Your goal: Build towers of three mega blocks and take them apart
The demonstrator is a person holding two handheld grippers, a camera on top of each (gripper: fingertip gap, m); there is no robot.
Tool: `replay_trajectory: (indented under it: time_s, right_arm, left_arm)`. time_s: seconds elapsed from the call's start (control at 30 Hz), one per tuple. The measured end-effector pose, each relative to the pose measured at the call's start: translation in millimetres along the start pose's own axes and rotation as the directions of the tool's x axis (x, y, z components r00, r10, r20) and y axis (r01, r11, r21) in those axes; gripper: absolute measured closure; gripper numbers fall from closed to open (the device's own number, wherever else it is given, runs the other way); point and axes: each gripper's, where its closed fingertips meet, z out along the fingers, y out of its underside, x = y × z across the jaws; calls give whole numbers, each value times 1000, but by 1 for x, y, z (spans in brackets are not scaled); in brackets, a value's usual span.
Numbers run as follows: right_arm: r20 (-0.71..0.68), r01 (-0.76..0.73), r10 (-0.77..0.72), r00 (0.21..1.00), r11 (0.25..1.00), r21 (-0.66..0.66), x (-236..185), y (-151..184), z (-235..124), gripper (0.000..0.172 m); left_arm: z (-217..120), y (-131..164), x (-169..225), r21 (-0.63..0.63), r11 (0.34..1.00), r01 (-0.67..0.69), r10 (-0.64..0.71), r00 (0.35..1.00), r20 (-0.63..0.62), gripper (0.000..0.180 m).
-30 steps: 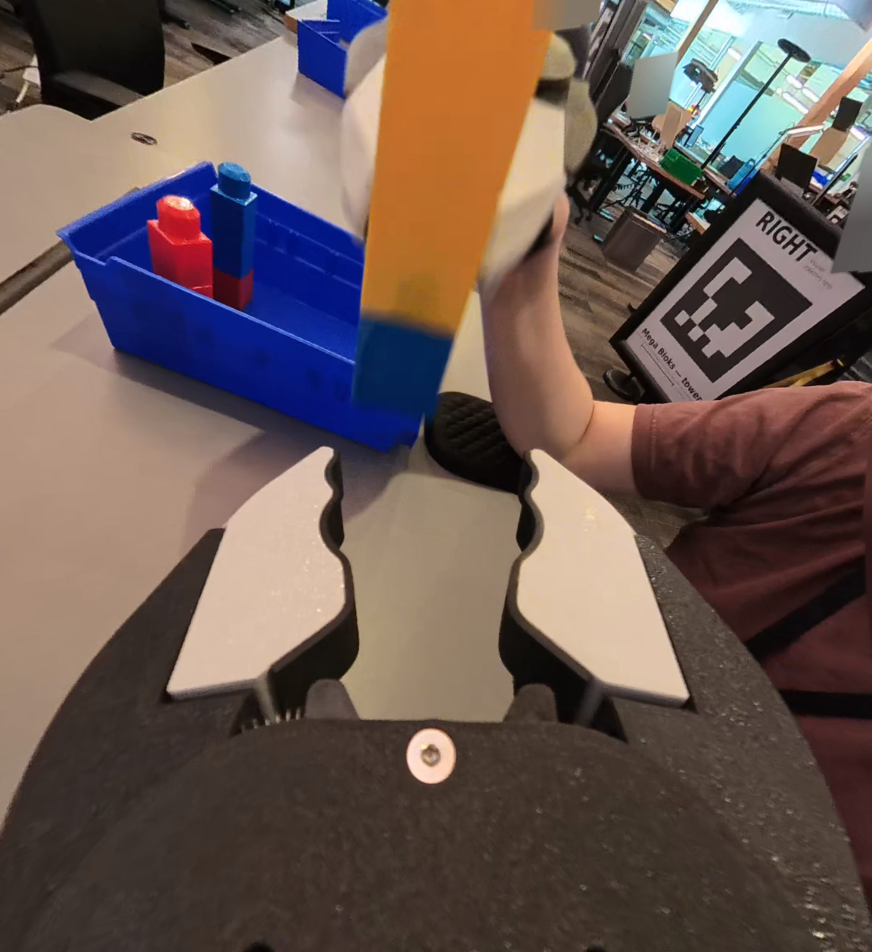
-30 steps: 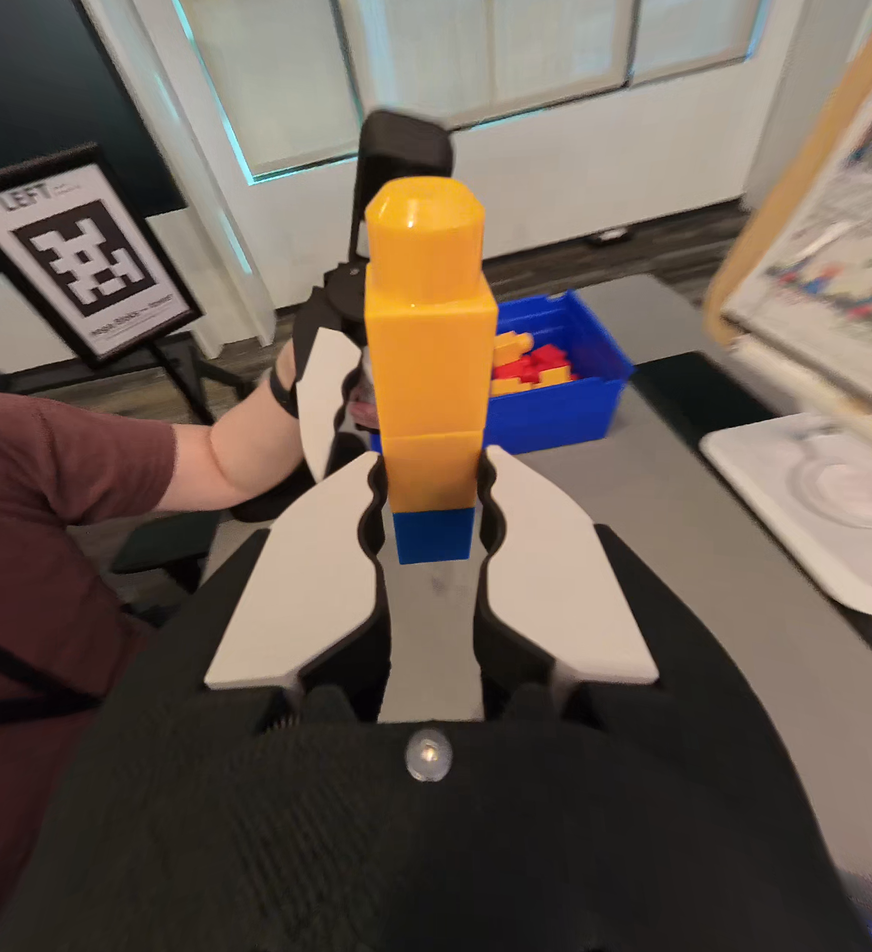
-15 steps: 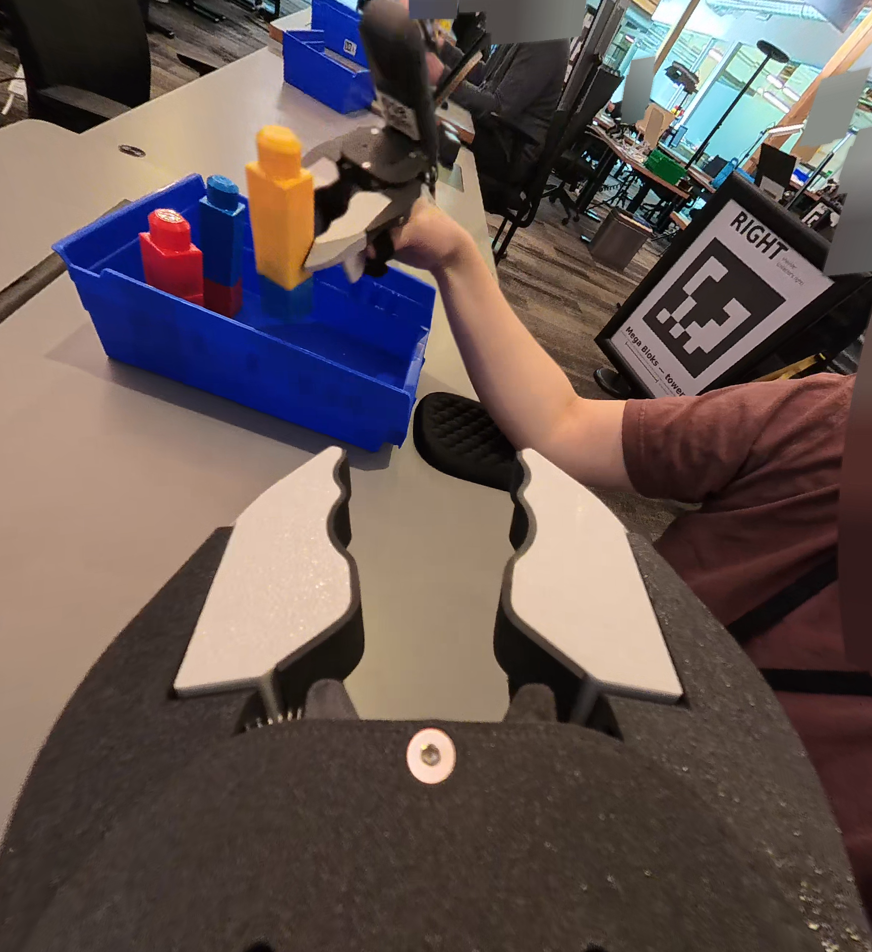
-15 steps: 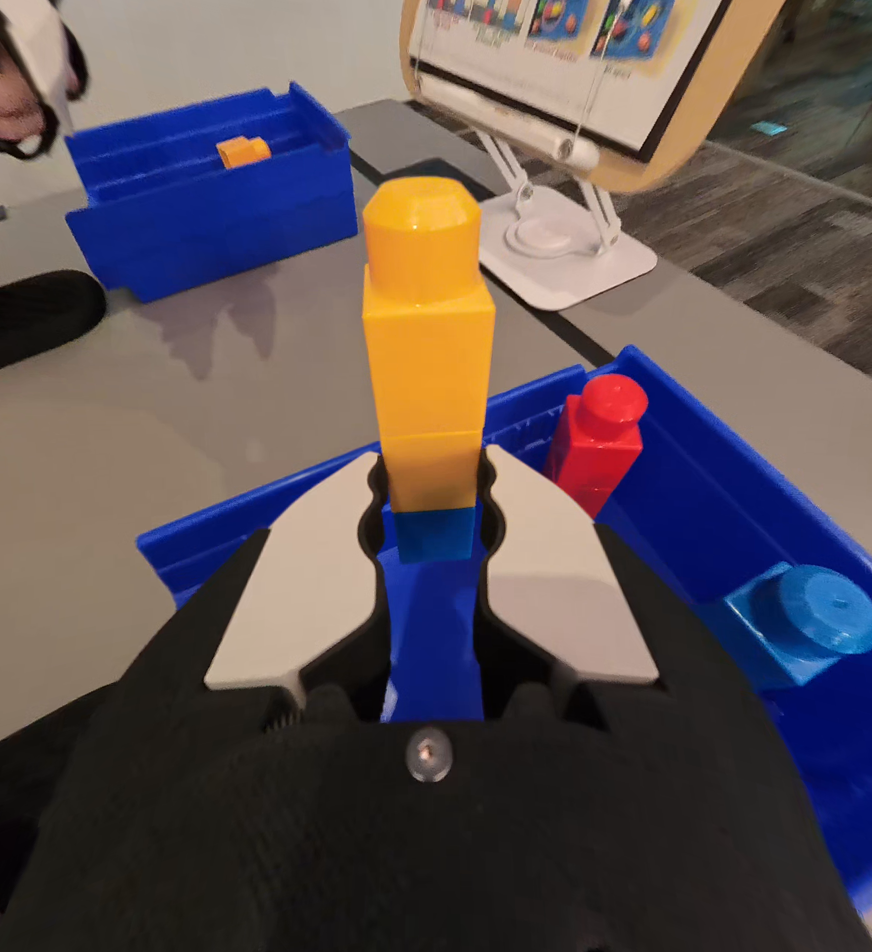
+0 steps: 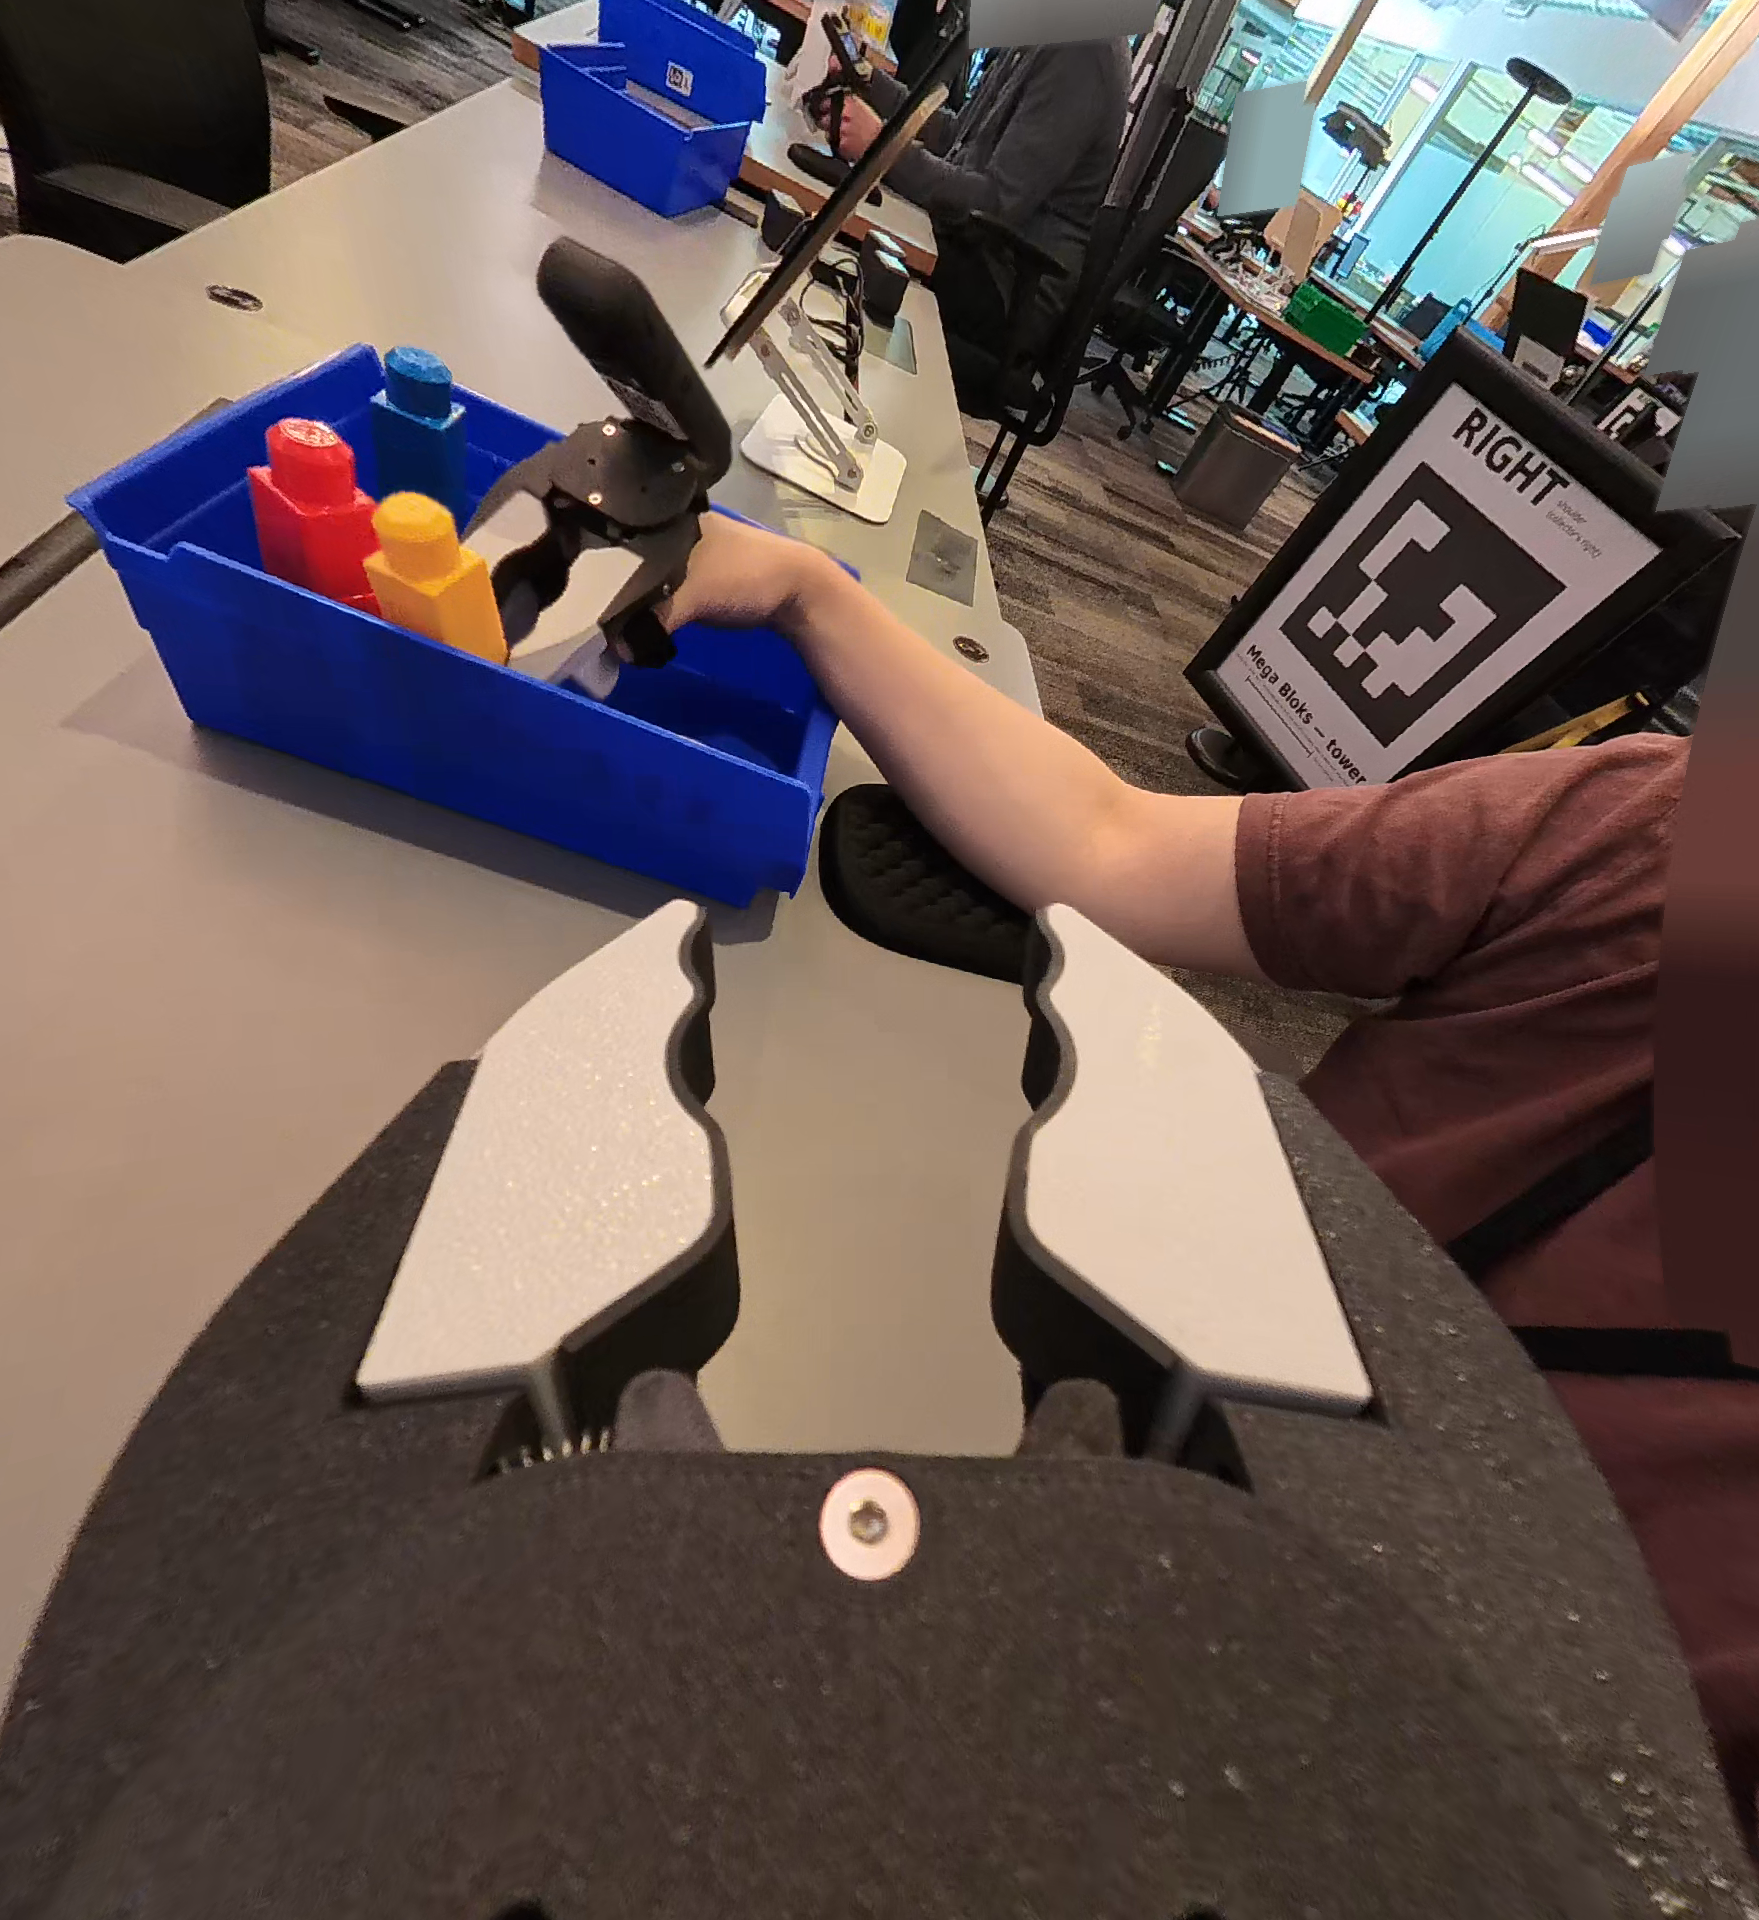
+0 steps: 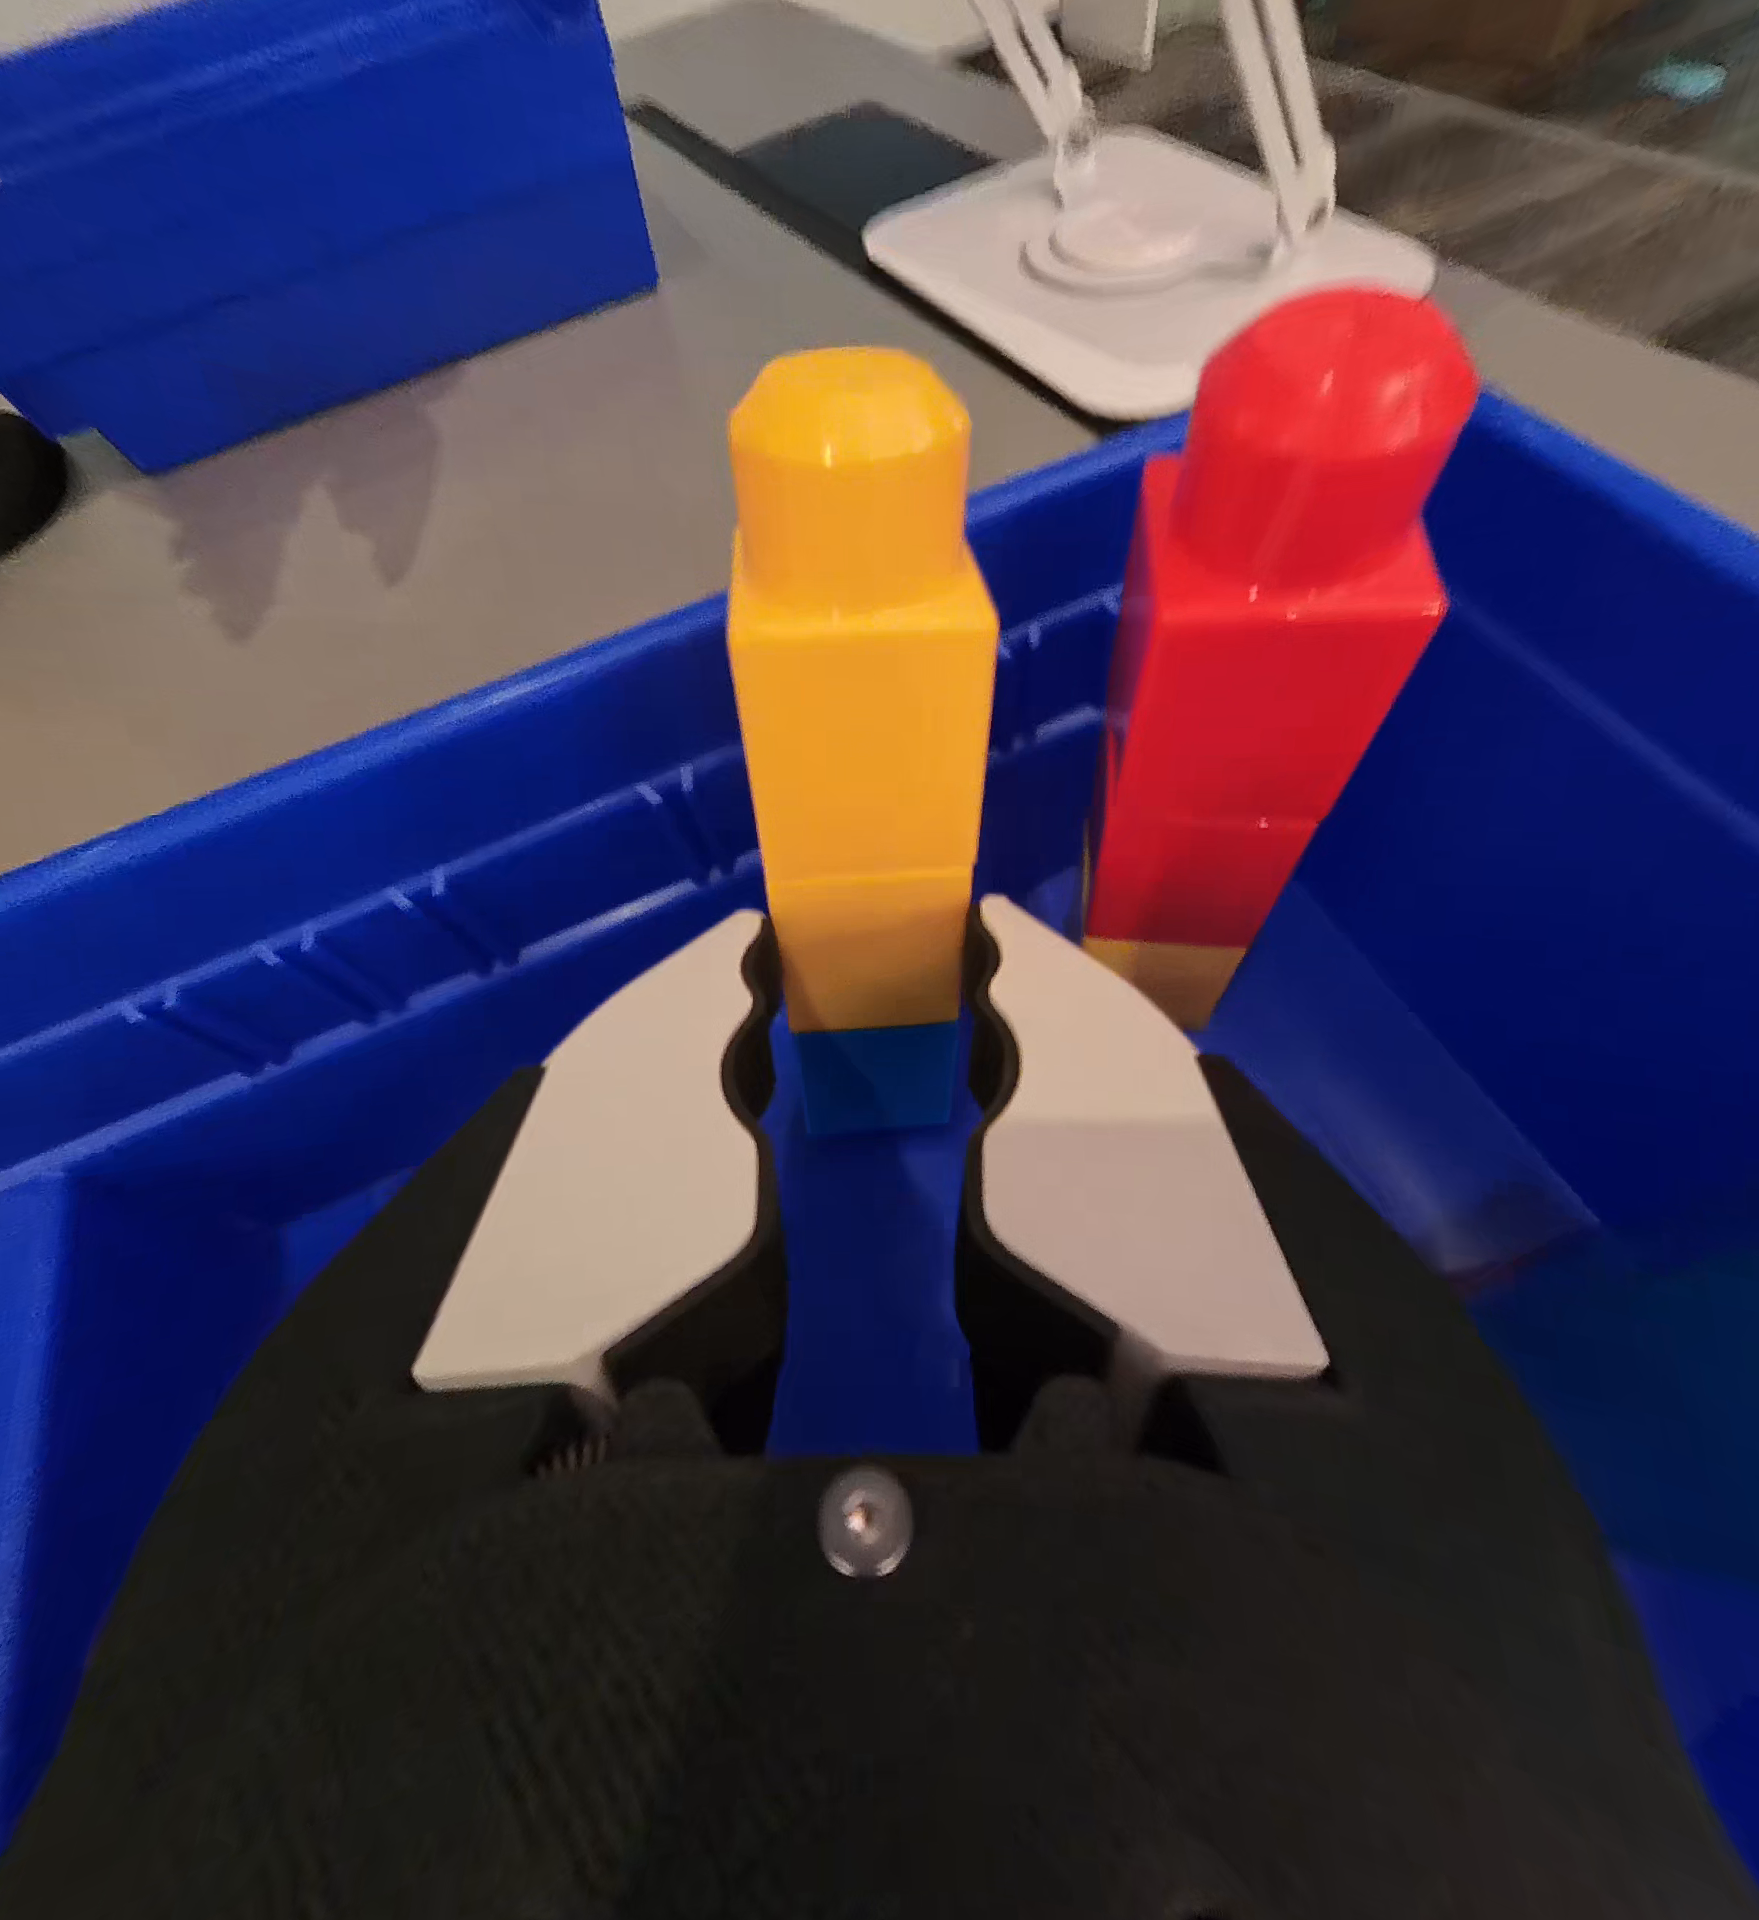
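Tower [image 6: 859, 727] of yellow and blue blocks, clamped in the right tongs [image 6: 864, 997], is being set into the blue bin [image 6: 231, 883] beside the red tower [image 6: 1270, 675]. Next move, as judged: seat it upright, then release. Left tongs [image 5: 864, 997] stand open and empty over the worktop [image 5: 179, 987].

My left camera sits low behind my left tongs [image 5: 859, 1049], above the desk [image 5: 179, 987], looking forward and across at the blue bin [image 5: 459, 717] from a moderate way off; it also takes in my right tongs [image 5: 553, 623] inside the bin and the room beyond. My right camera rides just behind my right tongs [image 6: 870, 1023], looking from close up, down into that bin [image 6: 335, 883]. Both views share the bin, the yellow tower [image 6: 859, 727] and the red tower [image 6: 1270, 675].
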Motion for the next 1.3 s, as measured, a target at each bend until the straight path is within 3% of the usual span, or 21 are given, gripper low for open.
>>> replay_trajectory:
  time_s: [0.13, 0.33, 0.4, 0.57, 0.63, 0.73, 0.83, 0.97, 1.07, 1.3]
  right_arm:
    - [-1, 141, -141, 990, 989, -38, -3, 5, -1, 136]
    - [-31, 138, -144, 989, 981, -139, -1, 9, -2, 135]
    - [-50, 133, -141, 989, 980, -145, 1, 6, -2, 119]
    - [-56, 165, -175, 983, 976, -145, -7, -6, -18, 108]
    - [-63, 173, -184, 981, 974, -147, -12, -12, -29, 105]
    - [-76, 184, -196, 978, 973, -143, -21, -25, -48, 104]
    - [-109, 229, -236, 966, 970, -78, -34, -55, -64, 105]
    - [-177, 318, -322, 930, 947, -51, -47, -86, -77, 105]
    - [-189, 387, -387, 902, 921, -39, -59, -101, -79, 106]
    - [-165, 449, -443, 881, 894, -1, -77, -115, -77, 106]
  left_arm:
    - [1, 0, 3, -8, 1000, -8, 7, 1000, -2, 123]
    - [-1, 0, 6, -16, 1000, -9, 9, 1000, -3, 122]
    - [-4, 1, 7, -23, 1000, -12, 12, 1000, 4, 120]
    - [-44, 0, 3, -43, 998, -44, 50, 990, 131, 115]
    - [-81, 11, -18, -96, 995, -40, 70, 941, 331, 115]
    - [-153, 38, -57, -136, 989, 51, 46, 774, 632, 116]
    - [-202, 75, -78, -111, 963, 247, -76, 640, 764, 124]
    - [-238, 129, -101, -134, 864, 486, -141, 488, 861, 128]
    - [-246, 162, -111, -184, 782, 596, -139, 454, 880, 132]
    - [-252, 211, -136, -346, 676, 651, -31, 494, 869, 133]
